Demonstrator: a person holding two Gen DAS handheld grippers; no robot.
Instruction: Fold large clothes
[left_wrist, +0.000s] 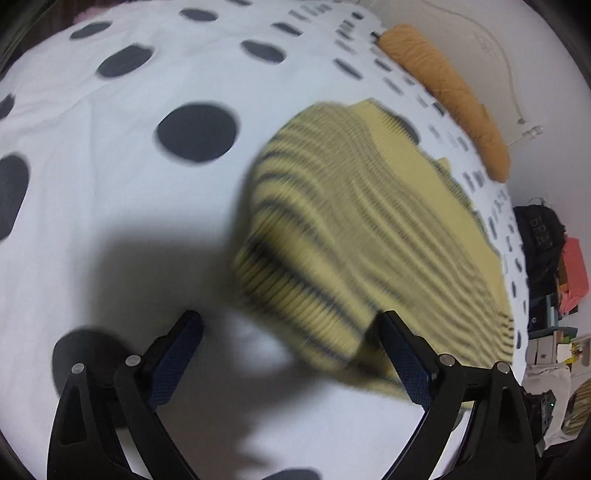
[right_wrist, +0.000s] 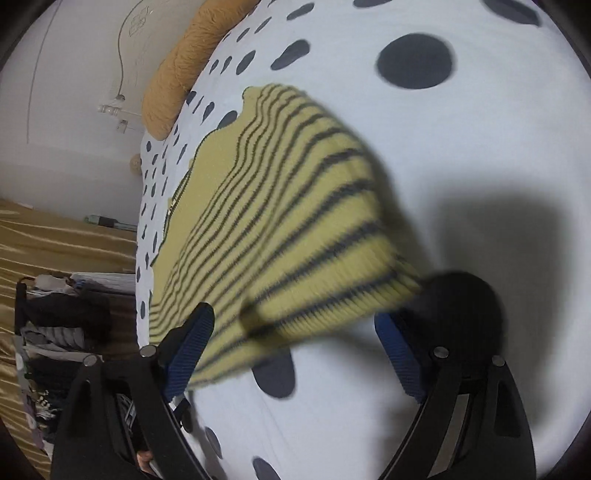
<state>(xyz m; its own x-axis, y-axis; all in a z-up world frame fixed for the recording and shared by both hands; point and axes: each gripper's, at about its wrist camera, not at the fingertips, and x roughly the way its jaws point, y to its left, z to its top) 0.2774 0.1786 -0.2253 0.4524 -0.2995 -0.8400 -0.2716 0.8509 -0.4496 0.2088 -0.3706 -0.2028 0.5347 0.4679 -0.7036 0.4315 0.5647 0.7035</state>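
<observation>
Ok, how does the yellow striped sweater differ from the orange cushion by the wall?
The yellow striped sweater is ribbed knit with dark stripes; the orange cushion is one plain colour. The sweater lies spread flat in the middle of the spotted bedcover; the cushion is a plump roll along the bed's edge by the wall. The sweater takes up far more of the bed. Both rest on the bedcover.

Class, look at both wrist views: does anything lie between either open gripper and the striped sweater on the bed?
Nothing visible does. The striped sweater lies directly ahead of the left gripper and right gripper; only the spotted bedspread surrounds it.
</observation>
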